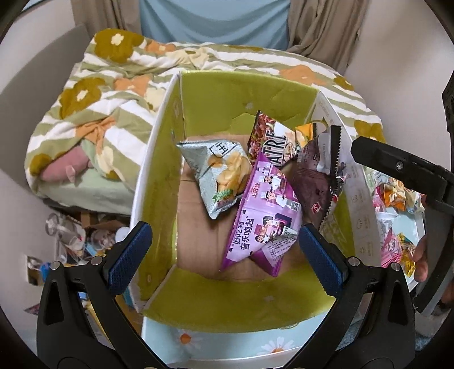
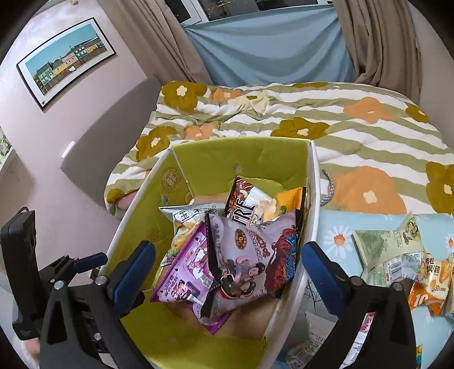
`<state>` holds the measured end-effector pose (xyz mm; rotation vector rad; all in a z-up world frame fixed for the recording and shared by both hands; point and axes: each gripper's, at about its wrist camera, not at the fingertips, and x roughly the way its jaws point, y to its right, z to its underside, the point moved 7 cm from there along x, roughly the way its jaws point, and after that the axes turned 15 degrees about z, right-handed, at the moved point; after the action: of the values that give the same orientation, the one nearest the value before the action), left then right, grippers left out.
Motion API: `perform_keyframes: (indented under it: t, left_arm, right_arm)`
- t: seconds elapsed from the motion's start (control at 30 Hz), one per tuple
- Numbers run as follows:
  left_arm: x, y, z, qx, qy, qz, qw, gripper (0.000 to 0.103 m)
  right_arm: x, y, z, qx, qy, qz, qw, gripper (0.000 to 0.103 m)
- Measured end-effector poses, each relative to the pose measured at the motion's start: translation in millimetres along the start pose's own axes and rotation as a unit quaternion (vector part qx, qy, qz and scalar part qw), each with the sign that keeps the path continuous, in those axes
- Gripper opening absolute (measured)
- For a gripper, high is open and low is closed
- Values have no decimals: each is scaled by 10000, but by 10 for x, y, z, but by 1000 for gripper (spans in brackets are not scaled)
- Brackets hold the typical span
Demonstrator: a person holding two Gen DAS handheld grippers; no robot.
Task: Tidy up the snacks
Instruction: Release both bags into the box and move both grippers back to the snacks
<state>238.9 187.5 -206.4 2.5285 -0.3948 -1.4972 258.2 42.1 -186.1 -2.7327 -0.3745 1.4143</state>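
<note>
Snack bags (image 2: pixel 249 255) in green box (image 2: pixel 241 156)

A home bedroom: flowered quilt (image 2: pixel 326 122) on a bed, curtains (image 2: pixel 377 39), a framed picture (image 2: pixel 66 61) (painted houses).

A bedroom corner in soft daylight

A bed fills the middle, covered with a striped quilt (image 2: pixel 326 125) in green and white with big orange and mustard flowers. Behind it hang beige curtains (image 2: pixel 377 39) on both sides of a pale blue cloth (image 2: pixel 269 48), and a strip of window (image 2: pixel 255 5) shows above (dark outside, hard to read). The left wall (image 2: pixel 56 133) is pale pink and carries a framed picture (image 2: pixel 66 61) of coloured houses. A grey headboard (image 2: pixel 110 133) leans against this wall.
</note>
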Motion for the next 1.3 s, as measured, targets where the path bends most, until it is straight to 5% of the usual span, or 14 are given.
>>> perform_keyframes:
  t: [0.3,0.57,1.03,1.3]
  left_arm:
    - [-346,188,-43,268,237,55,9993,103]
    - [-516,577,-46,699,316,439,9961,103]
    - [-230,1928,174,1343,112,1104,9847,103]
    - [285,2632,593,880,-187,1026,9907,103]
  right_arm:
    - [-388,-28,-16,-40,322,141,9994,103]
    - [-987,221,53,48,651,688,9955,103]
    - [-1784,1521,578,655,841,1731,9791,103]
    - [-1710,2227,1007,823,337,1574,9835,103]
